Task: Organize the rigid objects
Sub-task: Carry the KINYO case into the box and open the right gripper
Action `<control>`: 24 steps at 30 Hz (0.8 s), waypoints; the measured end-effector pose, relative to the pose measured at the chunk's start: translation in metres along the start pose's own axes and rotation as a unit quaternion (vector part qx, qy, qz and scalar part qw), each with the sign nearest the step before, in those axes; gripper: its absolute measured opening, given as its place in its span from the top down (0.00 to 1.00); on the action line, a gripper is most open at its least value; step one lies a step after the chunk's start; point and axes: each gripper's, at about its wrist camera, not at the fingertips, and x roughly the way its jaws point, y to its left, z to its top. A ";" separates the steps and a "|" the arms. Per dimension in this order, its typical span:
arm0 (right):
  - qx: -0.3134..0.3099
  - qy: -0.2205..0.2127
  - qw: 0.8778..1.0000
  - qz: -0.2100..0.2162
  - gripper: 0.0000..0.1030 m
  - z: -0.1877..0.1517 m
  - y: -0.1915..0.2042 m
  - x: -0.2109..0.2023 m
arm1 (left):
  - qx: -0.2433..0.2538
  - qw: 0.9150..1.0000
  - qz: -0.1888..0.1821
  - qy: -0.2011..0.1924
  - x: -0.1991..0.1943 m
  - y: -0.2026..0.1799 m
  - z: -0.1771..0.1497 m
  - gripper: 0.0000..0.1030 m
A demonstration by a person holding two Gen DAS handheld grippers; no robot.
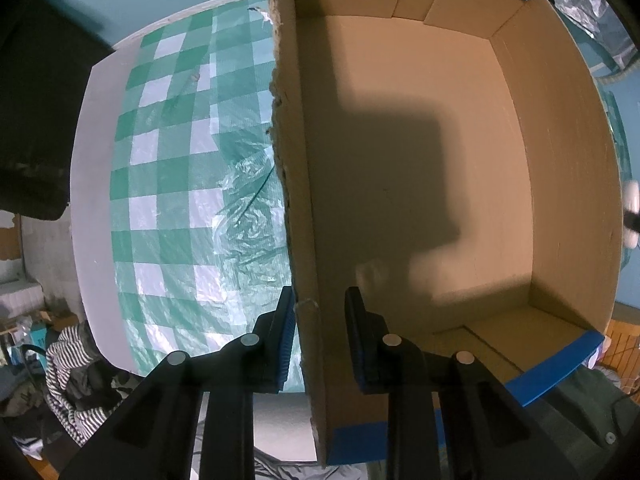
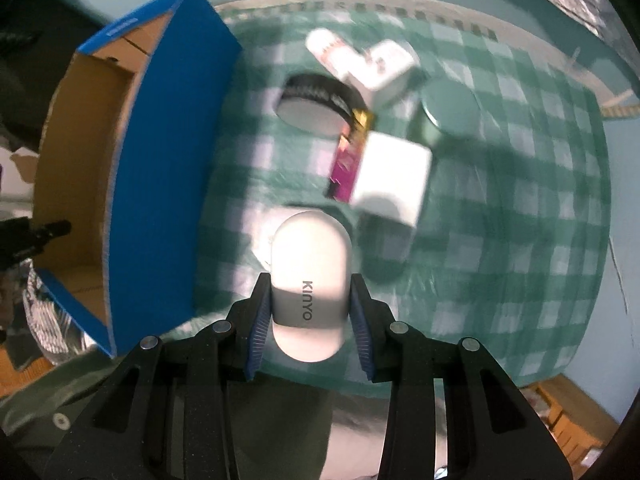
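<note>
Cardboard box (image 1: 420, 160) is empty; left gripper (image 1: 316, 320) jaws straddle its wall, right gripper (image 2: 308, 304) jaws clamp the case (image 2: 310, 276); other items wait beside the box.

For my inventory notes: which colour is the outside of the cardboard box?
Blue outside, plain brown inside; the box shows this best in the right wrist view.

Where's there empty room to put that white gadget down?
The cardboard box floor is bare wall to wall. On the checkered cloth, open patches lie right of the white cube. It's crowded between the black ring, green lid and white cartons.
</note>
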 end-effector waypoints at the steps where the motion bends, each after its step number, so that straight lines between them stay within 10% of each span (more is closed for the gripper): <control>1: -0.007 -0.002 1.000 0.001 0.64 0.008 0.002 -0.007 | -0.001 1.000 0.000 0.002 0.000 -0.002 0.001 0.76; 24: -0.171 -0.034 0.984 0.032 0.64 0.135 0.127 -0.030 | 0.025 1.000 0.013 0.004 0.001 -0.025 0.017 0.86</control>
